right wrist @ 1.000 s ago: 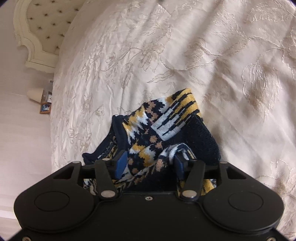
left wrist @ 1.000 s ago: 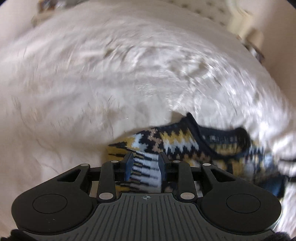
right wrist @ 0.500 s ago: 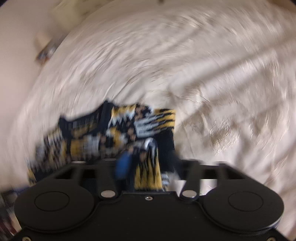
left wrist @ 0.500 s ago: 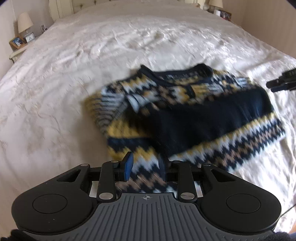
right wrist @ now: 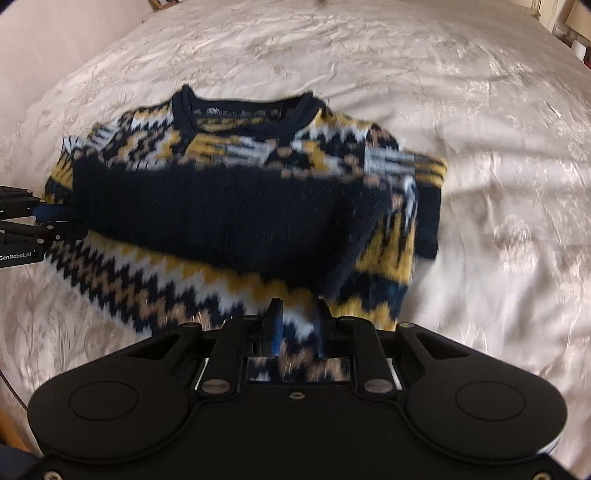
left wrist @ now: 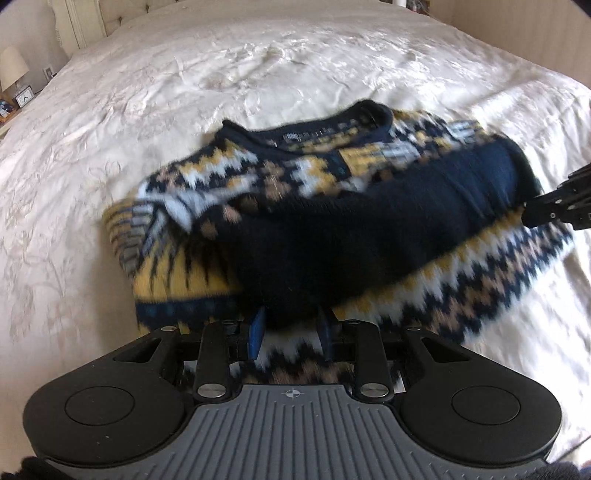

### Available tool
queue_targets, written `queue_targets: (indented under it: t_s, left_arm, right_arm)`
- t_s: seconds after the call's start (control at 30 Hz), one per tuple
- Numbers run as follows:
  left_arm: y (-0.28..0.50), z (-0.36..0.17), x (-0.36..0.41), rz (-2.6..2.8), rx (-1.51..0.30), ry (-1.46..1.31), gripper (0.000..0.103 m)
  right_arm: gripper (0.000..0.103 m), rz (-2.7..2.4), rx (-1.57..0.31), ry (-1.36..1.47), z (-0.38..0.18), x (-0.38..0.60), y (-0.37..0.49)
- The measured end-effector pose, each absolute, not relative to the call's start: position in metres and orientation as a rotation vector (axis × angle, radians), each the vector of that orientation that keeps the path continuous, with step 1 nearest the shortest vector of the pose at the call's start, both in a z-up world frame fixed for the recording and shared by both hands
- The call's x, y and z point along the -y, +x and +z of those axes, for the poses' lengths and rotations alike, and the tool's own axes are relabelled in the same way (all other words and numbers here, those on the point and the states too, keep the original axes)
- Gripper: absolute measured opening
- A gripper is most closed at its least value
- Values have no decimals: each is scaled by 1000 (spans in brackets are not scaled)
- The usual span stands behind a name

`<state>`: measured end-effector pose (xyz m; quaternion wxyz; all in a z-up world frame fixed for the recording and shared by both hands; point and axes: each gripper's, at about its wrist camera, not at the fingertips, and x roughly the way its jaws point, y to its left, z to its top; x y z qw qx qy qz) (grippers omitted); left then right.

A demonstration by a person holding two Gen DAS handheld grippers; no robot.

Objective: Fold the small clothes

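A small navy, yellow and white patterned sweater lies on the bed, its neck hole at the far side and both sleeves folded across the chest. It also shows in the right wrist view. My left gripper is shut on the sweater's near hem at the left corner. My right gripper is shut on the near hem at the right corner. Each gripper appears at the edge of the other's view: the right gripper and the left gripper.
The sweater rests on a cream embroidered bedspread that fills both views. A bedside table with a lamp and a clock stands at far left. A padded headboard is at the back.
The sweater was bunched and swinging between the grippers; now it lies spread flat on the bed. Both grippers have lowered and still hold the near hem.
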<state>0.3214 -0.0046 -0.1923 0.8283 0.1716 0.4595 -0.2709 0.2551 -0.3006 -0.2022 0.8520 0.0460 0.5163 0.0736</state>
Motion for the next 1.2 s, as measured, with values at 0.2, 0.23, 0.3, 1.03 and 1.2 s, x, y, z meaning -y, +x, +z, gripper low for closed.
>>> queue_targets:
  t_s: [0.2,0.23,0.3,1.03,1.2]
  left_arm:
    - [370,-176,10,-560,-945,303,29]
    - [380,-173,10,-549,-941,283,29]
    - [398,-167,9,-519,-925,256,29]
    - [411,-168,-23,-521,-965,129,52]
    - [418,-177,-16,-546,-980,183,52]
  right_arm:
    - [27,134,-1018,112,-191,308,300]
    - [28,128,-1005,118,-189,311,308]
    - [30,110,-984,138,-188,318,322]
    - [50,44,-999,273,-204,343,325]
    - [50,45,-1008,278,-210,342,336]
